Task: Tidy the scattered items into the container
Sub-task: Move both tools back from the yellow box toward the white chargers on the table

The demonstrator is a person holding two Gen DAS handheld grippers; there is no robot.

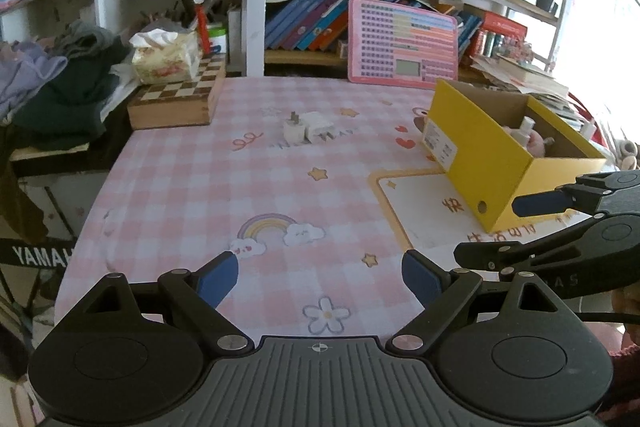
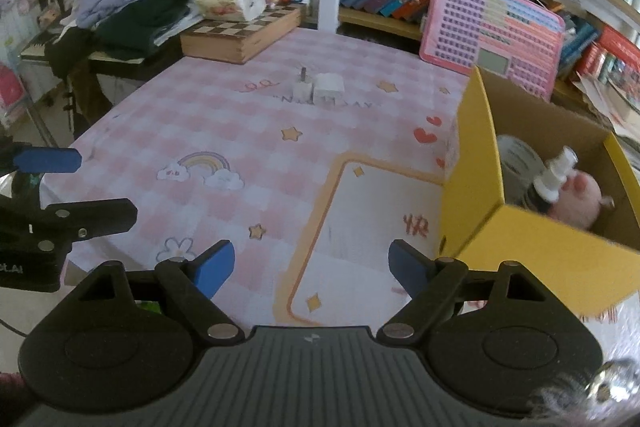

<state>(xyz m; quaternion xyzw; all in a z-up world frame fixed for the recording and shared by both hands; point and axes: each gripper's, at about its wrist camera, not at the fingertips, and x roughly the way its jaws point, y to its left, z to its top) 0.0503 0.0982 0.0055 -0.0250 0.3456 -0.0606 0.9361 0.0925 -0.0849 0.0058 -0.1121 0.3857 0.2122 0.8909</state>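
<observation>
Both the left tool (image 1: 320,279) and right tool (image 2: 310,267) are held wide open and empty, the two white chargers (image 1: 310,127) lying well ahead on the tabletop (image 1: 192,187), yellow box (image 2: 532,247) rightward; approach judged next, then a grasp.

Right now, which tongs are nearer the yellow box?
Right. The right tongs sit open just beside the yellow box; the left tongs, also open, are farther out over the checked tablecloth.

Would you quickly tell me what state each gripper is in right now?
Left gripper: open, holding nothing, only tablecloth between its fingers.
Right gripper: open, holding nothing, beside the yellow box.
</observation>
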